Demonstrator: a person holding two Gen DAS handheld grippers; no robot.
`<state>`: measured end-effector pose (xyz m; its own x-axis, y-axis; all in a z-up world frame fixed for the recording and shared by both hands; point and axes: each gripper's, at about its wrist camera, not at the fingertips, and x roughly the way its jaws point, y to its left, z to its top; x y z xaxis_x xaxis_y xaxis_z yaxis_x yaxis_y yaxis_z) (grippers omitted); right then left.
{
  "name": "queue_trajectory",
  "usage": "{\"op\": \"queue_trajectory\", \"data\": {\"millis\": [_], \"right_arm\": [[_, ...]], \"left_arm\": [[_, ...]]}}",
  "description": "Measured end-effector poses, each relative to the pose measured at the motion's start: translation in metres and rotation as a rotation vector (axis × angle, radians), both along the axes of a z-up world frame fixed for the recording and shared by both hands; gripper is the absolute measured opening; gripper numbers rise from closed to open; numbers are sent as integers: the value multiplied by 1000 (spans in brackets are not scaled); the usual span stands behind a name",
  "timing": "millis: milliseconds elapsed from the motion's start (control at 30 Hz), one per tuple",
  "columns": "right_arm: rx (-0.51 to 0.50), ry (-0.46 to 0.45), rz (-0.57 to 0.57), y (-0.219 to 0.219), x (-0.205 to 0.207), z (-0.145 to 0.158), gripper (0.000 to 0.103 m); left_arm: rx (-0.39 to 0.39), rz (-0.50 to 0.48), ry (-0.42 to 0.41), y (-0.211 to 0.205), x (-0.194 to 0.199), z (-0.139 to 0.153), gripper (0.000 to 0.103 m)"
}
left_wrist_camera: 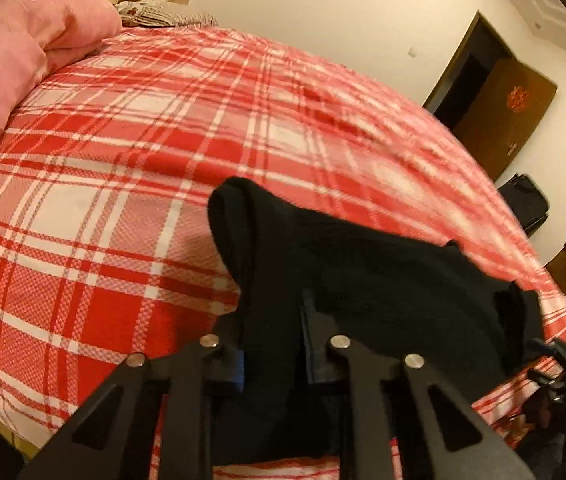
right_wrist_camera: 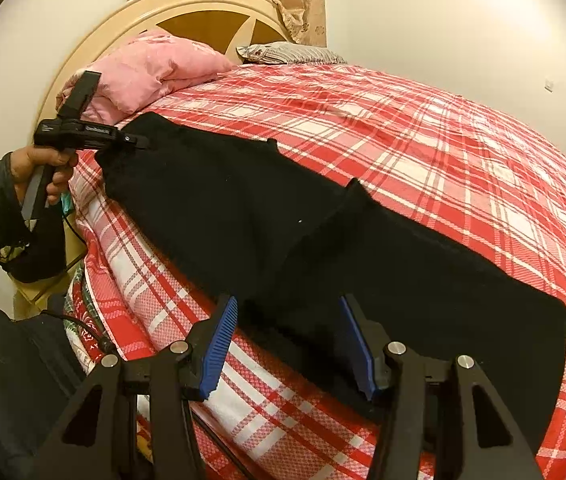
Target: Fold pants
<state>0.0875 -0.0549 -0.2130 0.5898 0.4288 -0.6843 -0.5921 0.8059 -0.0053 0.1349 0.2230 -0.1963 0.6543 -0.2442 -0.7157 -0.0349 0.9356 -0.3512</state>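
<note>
Black pants (right_wrist_camera: 283,224) lie stretched along the near edge of a bed with a red and white plaid cover (right_wrist_camera: 423,140). My left gripper (left_wrist_camera: 273,320) is shut on one end of the pants (left_wrist_camera: 363,272), with black cloth bunched between its fingers. In the right wrist view that gripper (right_wrist_camera: 139,142) holds the far left end of the pants, lifted a little. My right gripper (right_wrist_camera: 289,336) is open, its blue pads (right_wrist_camera: 219,344) on either side of the pants' near edge.
A pink quilt (right_wrist_camera: 151,68) and a grey pillow (right_wrist_camera: 283,53) lie at the headboard (right_wrist_camera: 203,12). A brown door (left_wrist_camera: 503,120) and a dark bag (left_wrist_camera: 527,204) stand past the bed's far side. Dark clothing (right_wrist_camera: 11,380) is at lower left.
</note>
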Motion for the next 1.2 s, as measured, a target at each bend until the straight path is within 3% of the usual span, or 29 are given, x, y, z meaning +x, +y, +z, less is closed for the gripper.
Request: {"op": "queue_trajectory", "data": {"millis": [167, 533, 700, 933, 1200], "right_arm": [[-7, -24, -38, -11, 3, 11, 54], [21, -102, -176, -74, -5, 44, 54], [33, -99, -270, -111, -4, 44, 55], [109, -29, -445, -163, 7, 30, 55], [188, 2, -619, -215, 13, 25, 56]], "left_arm": [[-77, -6, -9, -10, -9, 30, 21], [-218, -276, -125, -112, -10, 108, 21], [-205, -393, -129, -162, 2, 124, 21], [-160, -536, -94, -238, 18, 130, 21], [-153, -614, -30, -306, 26, 123, 21]]}}
